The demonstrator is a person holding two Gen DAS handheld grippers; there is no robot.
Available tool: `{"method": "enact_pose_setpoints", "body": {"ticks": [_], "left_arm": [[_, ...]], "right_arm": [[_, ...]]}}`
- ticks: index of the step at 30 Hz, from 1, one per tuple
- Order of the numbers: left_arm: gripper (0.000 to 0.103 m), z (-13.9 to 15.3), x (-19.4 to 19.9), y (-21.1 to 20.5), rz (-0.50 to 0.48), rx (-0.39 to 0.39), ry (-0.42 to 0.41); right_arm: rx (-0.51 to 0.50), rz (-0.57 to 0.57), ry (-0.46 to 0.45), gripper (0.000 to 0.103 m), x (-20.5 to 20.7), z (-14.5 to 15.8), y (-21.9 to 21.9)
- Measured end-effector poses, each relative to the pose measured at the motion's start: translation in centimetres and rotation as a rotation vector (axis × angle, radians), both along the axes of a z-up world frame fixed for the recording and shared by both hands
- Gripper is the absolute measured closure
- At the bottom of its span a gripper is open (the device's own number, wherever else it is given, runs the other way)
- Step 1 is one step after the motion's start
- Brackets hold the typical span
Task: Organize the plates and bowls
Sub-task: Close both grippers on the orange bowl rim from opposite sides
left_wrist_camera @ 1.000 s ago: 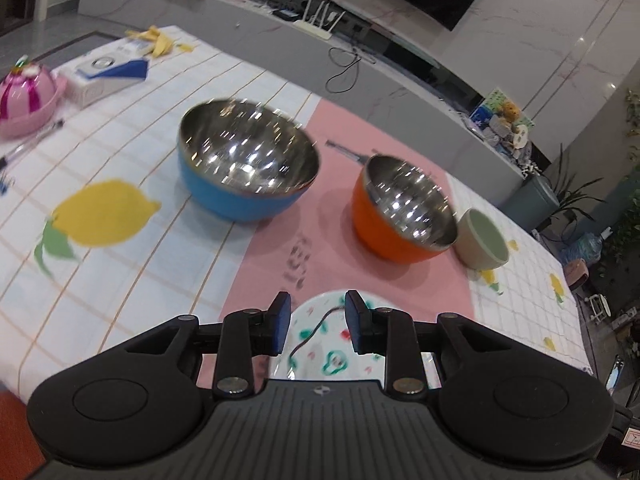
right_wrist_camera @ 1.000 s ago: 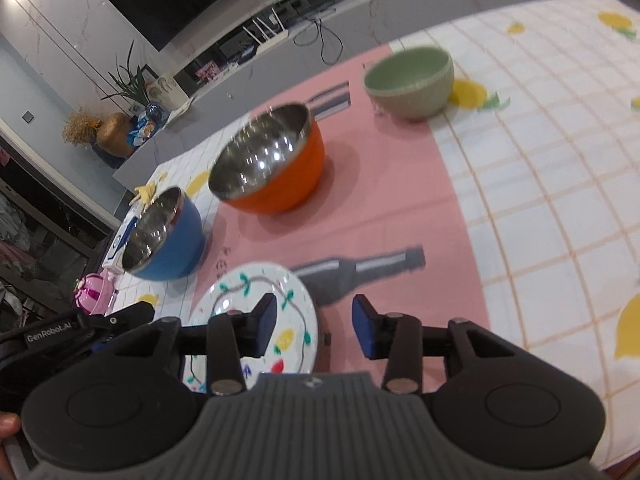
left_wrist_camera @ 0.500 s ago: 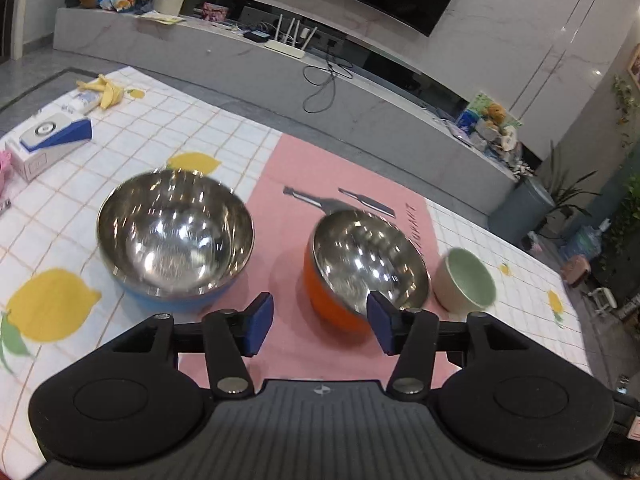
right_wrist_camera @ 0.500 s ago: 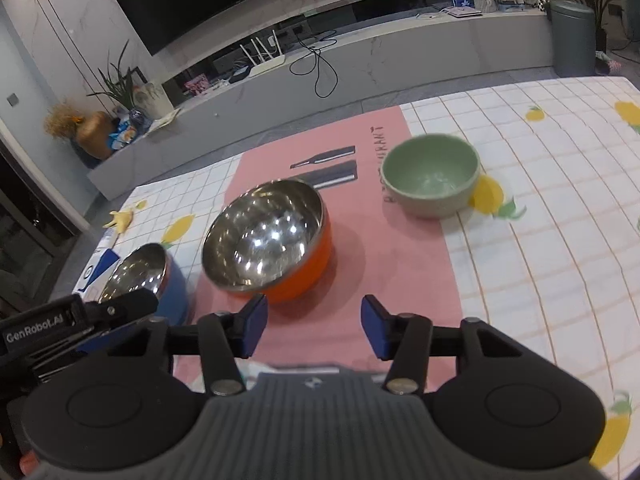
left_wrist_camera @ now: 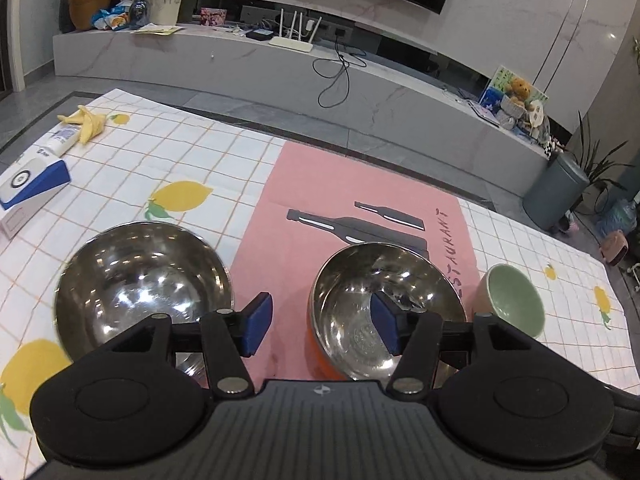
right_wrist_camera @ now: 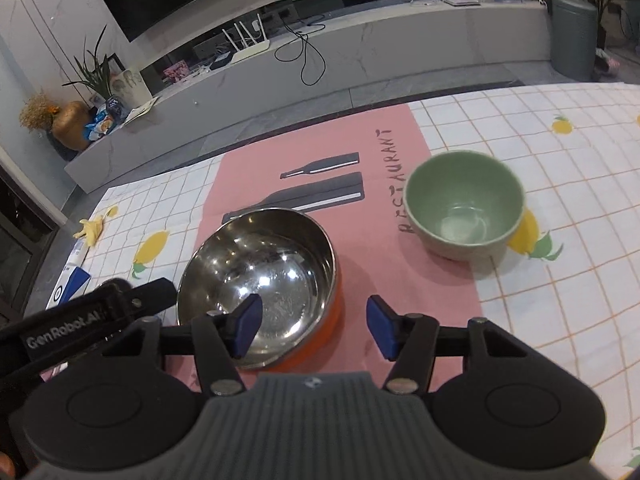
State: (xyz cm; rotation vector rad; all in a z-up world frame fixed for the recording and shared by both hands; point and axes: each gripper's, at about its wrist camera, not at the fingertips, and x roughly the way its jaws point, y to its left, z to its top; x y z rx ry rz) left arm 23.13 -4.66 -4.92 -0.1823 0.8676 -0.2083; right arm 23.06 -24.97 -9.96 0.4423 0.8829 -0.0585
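Note:
In the left wrist view a steel bowl (left_wrist_camera: 140, 280) stands at the left, a steel bowl with an orange outside (left_wrist_camera: 384, 312) in the middle on the pink mat, and a small green bowl (left_wrist_camera: 514, 304) at the right. My left gripper (left_wrist_camera: 322, 326) is open and empty, raised above the gap between the two steel bowls. In the right wrist view the orange bowl (right_wrist_camera: 260, 276) is at centre left and the green bowl (right_wrist_camera: 464, 204) at upper right. My right gripper (right_wrist_camera: 314, 326) is open and empty above the orange bowl's right rim. No plate is in view.
The table carries a white checked cloth with lemons (left_wrist_camera: 180, 196) and a pink placemat (left_wrist_camera: 360, 208). A blue-white box (left_wrist_camera: 28, 184) and a banana peel (left_wrist_camera: 86, 120) lie at the far left. The left gripper's body (right_wrist_camera: 80, 320) shows at the right wrist view's left edge.
Both grippers have risen, tilted up and opened wider. The patterned plate seen under them a second ago has dropped out of view. The bowls have not moved.

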Motion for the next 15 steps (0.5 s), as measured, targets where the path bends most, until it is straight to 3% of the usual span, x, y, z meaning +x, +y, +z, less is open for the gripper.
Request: {"method": "enact_pose_setpoints", "body": {"ticks": [7, 10, 14, 15], "left_arm": [[0.041, -1.5, 1.1, -0.5, 0.024, -0.017, 0.04], [0.051, -1.9, 1.3, -0.7, 0.036, 0.007, 0.046], [0.071, -2.5, 1.8, -0.6, 0.055, 0.02, 0.053], [0.074, -2.6, 1.9, -0.6, 0.055, 0.017, 0.056]], "right_arm": [[0.03, -0.019, 0.056, 0.06, 1.7, -1.3, 0.1], [0.055, -0.024, 0.071, 0.065, 2.0, -1.8, 0.1], [0.103, -0.052, 0.085, 0.068, 2.3, -2.6, -0.4], [0.101, -0.06, 0.087, 0.074, 2.3, -2.7, -0.4]]}}
